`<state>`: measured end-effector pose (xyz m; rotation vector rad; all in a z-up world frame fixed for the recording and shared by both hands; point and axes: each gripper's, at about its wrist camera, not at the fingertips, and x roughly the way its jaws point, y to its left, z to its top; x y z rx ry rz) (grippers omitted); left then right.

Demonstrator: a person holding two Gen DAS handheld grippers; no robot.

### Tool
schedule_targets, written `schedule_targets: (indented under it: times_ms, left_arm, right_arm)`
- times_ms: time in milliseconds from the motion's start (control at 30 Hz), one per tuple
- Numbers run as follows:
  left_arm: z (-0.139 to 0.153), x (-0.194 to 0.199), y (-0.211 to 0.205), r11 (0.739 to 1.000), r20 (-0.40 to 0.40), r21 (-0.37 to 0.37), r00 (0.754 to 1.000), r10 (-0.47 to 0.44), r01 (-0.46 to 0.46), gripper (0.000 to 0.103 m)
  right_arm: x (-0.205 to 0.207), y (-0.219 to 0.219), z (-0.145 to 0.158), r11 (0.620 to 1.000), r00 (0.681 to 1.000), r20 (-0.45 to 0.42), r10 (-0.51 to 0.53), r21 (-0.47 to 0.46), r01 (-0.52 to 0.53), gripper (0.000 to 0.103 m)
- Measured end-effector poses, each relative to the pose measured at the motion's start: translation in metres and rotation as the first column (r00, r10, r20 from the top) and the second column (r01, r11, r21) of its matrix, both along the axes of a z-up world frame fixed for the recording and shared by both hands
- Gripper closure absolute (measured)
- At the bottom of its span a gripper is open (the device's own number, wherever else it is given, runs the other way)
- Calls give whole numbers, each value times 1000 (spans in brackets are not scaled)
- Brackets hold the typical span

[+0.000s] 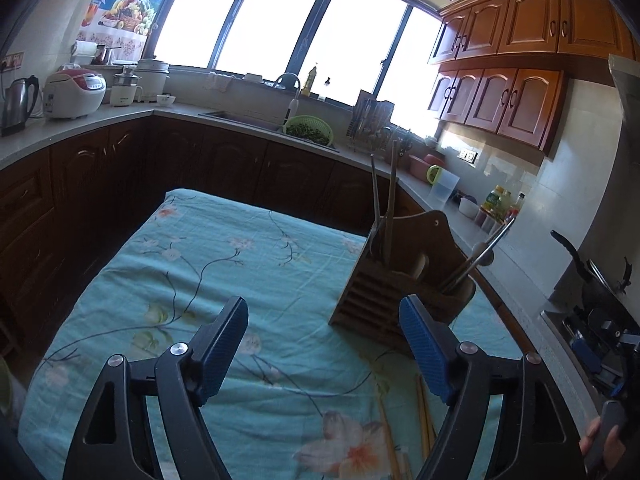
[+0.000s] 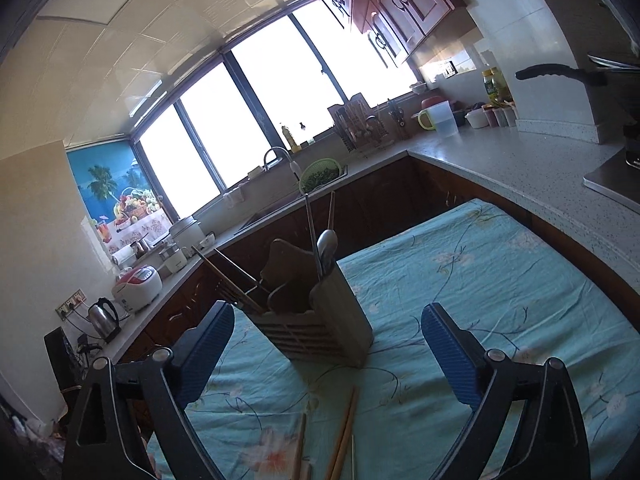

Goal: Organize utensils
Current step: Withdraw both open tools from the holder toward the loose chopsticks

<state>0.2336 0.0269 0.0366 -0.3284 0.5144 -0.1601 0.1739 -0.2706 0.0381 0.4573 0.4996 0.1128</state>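
Note:
A wooden utensil holder [image 1: 384, 284] [image 2: 320, 320] stands on the table with the floral teal cloth [image 1: 200, 264] [image 2: 500, 280]. Chopsticks [image 1: 384, 200] [image 2: 232, 280] and a metal spoon [image 1: 486, 250] [image 2: 326, 244] stick out of its compartments. Loose wooden chopsticks [image 1: 424, 412] [image 2: 342, 436] lie on the cloth in front of the holder. My left gripper [image 1: 324, 320] is open and empty, above the cloth just before the holder. My right gripper [image 2: 328, 328] is open and empty, with the holder between and beyond its fingers.
A kitchen counter [image 2: 520, 160] wraps around the table, with a sink and green colander [image 1: 308, 128], a dish rack [image 1: 372, 120], a rice cooker [image 1: 74, 94], a kettle [image 1: 18, 102], jars, and a stove with a pan [image 1: 592, 276] at the right.

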Motion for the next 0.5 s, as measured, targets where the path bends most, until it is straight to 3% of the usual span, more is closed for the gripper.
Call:
schedule_targets:
  times_ms: [233,500]
  left_arm:
    - [-7,-52,14,1000,-72,7,997,13,-13,25]
    - [-15,-83,8,1000,-159,-3,987,-11,11,25]
  right_arm:
    - [-35,0,-18,1000,999,-54,1,7,0,7]
    - [-65,6,-50,1000,991,-130,13,-13,-15,7]
